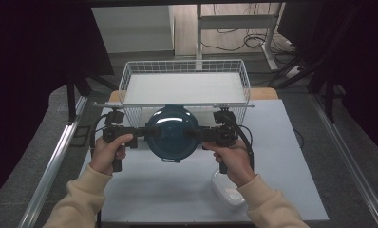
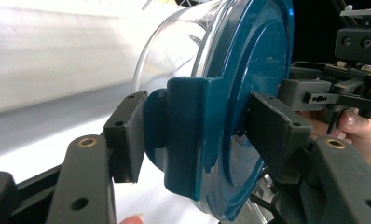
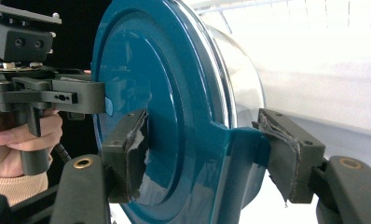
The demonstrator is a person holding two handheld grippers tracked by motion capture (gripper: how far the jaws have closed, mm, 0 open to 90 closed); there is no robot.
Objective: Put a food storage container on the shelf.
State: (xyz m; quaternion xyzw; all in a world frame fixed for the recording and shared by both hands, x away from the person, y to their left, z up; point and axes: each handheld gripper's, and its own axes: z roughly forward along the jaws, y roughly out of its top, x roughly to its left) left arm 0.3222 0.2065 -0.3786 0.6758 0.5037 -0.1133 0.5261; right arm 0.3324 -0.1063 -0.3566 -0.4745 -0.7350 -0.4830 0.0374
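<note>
Together, we hold a round clear container with a teal lid in the air between our two tools, just in front of the white wire basket at the far end of the grey table. Our left gripper comes in from the left edge of the lid and our right gripper from the right edge, so the container sits squarely between them, neither hand nearer than the other. In the left gripper view, the jaws are partly closed across a teal latch tab on the lid's rim, one pad on the outer face of the lid and one on the container side. In the right gripper view, the same holds on the opposite tab, with the worn pads pressed to either side. From above, the lid faces up toward the camera and the clear body hangs below it; the line through the two tabs runs left to right, parallel to the basket's near rim. We judge that any coming move, forward into the basket or down to the table, depends on both hands keeping that axis level. A clear dish lies on the table by our right forearm.
</note>
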